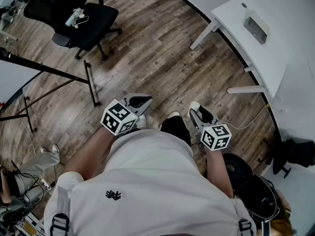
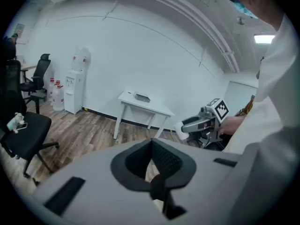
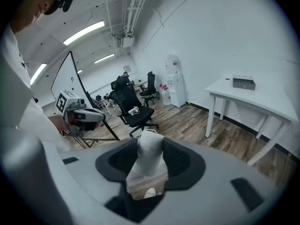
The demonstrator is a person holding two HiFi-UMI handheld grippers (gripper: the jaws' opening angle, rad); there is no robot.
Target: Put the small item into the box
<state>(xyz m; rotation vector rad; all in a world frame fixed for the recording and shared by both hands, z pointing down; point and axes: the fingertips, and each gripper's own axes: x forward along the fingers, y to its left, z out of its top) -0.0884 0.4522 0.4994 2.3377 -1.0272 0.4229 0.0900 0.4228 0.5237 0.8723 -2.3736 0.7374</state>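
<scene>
My right gripper (image 1: 198, 111) is shut on a small white wrapped item (image 3: 149, 159), which stands up between its dark pads (image 3: 180, 161); the item's white end (image 1: 195, 105) shows at the jaw tips. My left gripper (image 1: 143, 102) is held beside it at waist height, its pads (image 2: 171, 161) meeting at the tips with nothing between them. The box, a small grey case (image 1: 256, 27), lies on a white table (image 1: 275, 58) far ahead to the right, also seen as the case (image 3: 243, 83) from the right gripper and as the case (image 2: 142, 97) from the left. Both grippers hang over the wooden floor, well short of the table.
A black office chair (image 1: 81, 18) with small things on its seat stands ahead to the left. A black stand's legs (image 1: 61, 73) cross the floor at left. A water dispenser (image 2: 77, 86) is against the far wall. A dark bag (image 1: 253, 186) lies at my right.
</scene>
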